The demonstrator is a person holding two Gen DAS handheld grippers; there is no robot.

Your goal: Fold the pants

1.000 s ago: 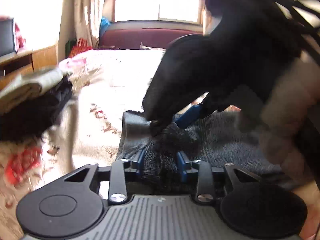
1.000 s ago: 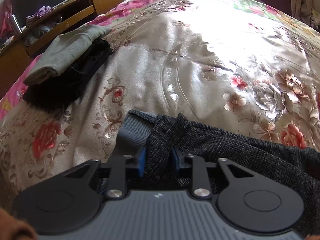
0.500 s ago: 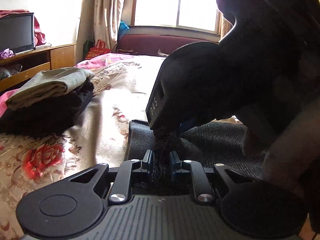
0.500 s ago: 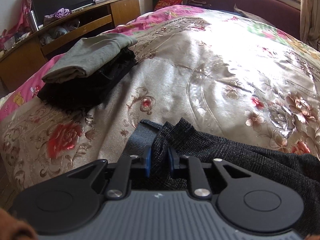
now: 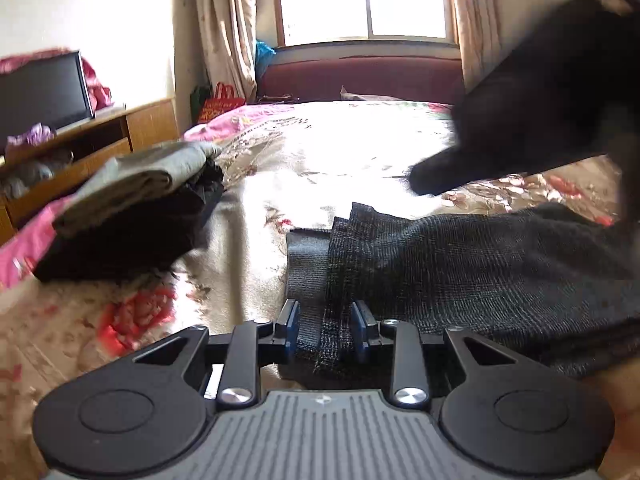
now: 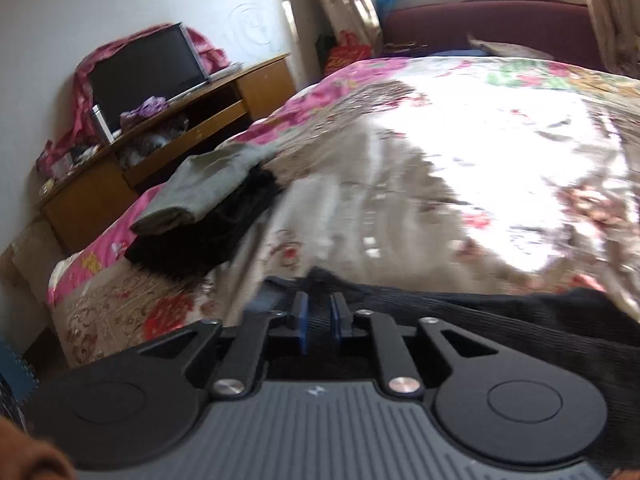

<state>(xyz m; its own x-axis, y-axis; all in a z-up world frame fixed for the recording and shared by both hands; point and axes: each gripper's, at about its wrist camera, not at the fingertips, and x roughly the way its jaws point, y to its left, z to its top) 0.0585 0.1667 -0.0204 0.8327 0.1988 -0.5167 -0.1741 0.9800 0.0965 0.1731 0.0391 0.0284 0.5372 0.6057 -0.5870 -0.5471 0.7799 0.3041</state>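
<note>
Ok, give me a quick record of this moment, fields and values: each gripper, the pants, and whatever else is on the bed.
left gripper: open, jaws apart around the pants' edge
right gripper: shut on the pants
pants: dark grey knit, bunched, lying on the bed near both grippers
bed: floral satin cover, sunlit
folded clothes: grey piece on top of black ones, stacked at the bed's left side
beyond the bed: wooden desk with a dark screen
</note>
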